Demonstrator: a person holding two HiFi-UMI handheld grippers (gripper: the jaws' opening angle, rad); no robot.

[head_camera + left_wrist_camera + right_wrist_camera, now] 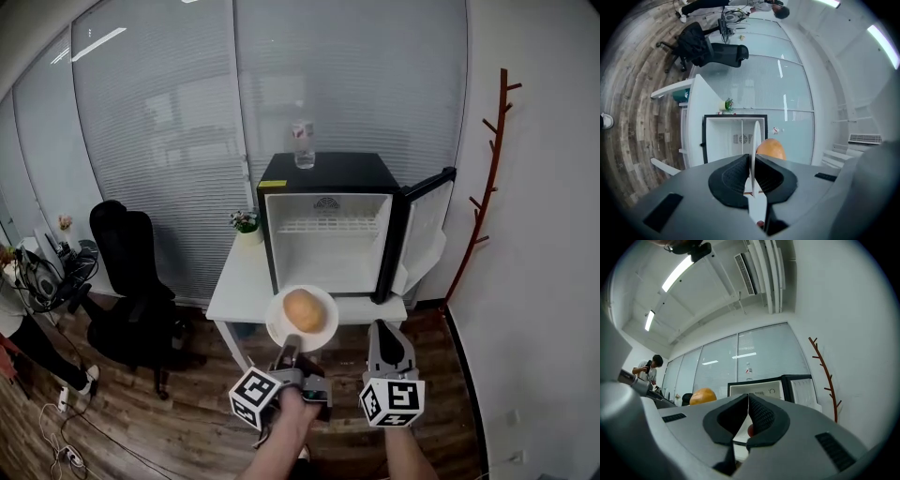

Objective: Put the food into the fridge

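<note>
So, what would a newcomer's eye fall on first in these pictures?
First, the black fridge on the white table straight ahead, its door swung open to the right. Next, the white plate with an orange-brown bun, gripped at its rim by the left gripper in front of the fridge. A clear bottle stands on top of the fridge.

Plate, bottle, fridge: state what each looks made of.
Plate: white, smooth, thin and rigid edge-on; ceramic or melamine, cannot tell which. Bottle: clear, the blinds show through; likely plastic. Fridge: smooth black shell, probably painted metal; white moulded lining, probably plastic.
</note>
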